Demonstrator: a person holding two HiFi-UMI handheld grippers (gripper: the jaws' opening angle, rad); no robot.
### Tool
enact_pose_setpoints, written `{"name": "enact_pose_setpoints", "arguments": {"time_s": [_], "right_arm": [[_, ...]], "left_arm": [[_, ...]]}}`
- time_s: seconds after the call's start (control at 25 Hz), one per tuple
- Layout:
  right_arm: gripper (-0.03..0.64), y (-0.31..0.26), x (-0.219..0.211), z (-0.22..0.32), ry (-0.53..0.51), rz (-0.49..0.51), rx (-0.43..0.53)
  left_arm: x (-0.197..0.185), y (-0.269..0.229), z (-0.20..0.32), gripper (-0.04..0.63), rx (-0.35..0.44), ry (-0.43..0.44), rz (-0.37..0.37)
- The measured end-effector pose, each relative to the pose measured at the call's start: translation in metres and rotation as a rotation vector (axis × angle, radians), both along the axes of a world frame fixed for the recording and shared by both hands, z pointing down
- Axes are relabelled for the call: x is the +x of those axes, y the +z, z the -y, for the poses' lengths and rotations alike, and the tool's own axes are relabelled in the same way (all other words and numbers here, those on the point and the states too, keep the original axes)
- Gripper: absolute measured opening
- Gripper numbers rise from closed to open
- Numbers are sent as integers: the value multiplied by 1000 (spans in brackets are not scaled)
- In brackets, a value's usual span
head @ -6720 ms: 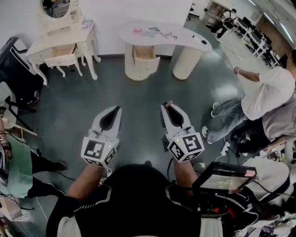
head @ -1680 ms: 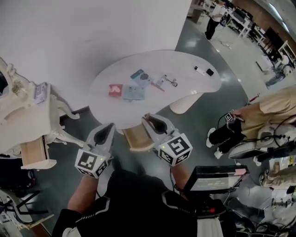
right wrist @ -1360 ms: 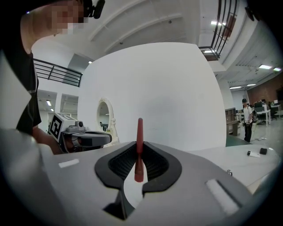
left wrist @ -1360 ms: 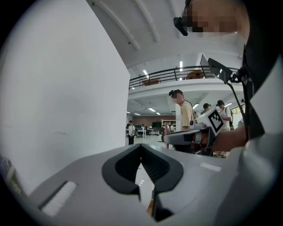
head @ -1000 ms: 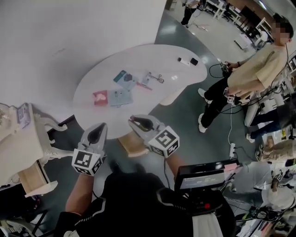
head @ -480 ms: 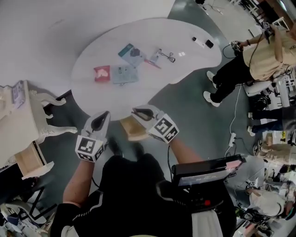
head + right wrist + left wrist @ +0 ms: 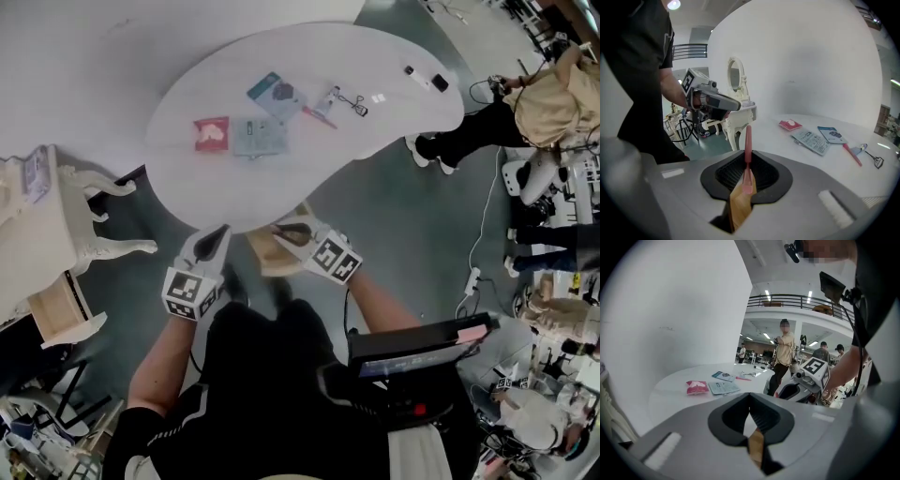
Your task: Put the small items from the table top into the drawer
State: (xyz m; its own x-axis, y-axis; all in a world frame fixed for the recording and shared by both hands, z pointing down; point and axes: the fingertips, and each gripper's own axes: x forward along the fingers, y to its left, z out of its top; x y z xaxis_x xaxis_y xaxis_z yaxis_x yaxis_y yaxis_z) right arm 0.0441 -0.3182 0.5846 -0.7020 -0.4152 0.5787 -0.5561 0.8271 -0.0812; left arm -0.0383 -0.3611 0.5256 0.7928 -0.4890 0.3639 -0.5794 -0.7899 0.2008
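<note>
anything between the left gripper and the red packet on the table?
Nothing visible. The left gripper, jaws shut and empty, is at the table's near edge. Only bare tabletop lies between it and the red packet. The grey packet lies beside the red one, off that line.

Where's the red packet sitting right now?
In the head view the red packet lies on the white table, toward its left end, just left of the pale blue-grey card.

drawer [image 7: 268, 259]: partly hidden under table top [image 7: 239, 187] | far-end items [image 7: 439, 82]: too small to identify
</note>
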Motion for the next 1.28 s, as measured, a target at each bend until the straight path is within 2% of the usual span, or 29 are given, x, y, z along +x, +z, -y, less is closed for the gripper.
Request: {"name": "enact_pose_setpoints", "arguments": {"time_s": [0.28, 0.56, 1.08, 1.28], "right_arm": [[48, 39, 4, -13, -85, -90, -12], [48, 75, 10, -27, -163, -189, -72], [48, 132, 7, -37, -391, -392, -112], [48, 150, 5, -35, -450, -446, -114]], "left_arm": [[2, 20, -13, 0, -27, -3, 7], [-5, 45, -32, 0, -60, -26, 34], [-15, 105, -58, 0, -125, -37, 96], [-16, 120, -58, 0, -125, -26, 113]]}}
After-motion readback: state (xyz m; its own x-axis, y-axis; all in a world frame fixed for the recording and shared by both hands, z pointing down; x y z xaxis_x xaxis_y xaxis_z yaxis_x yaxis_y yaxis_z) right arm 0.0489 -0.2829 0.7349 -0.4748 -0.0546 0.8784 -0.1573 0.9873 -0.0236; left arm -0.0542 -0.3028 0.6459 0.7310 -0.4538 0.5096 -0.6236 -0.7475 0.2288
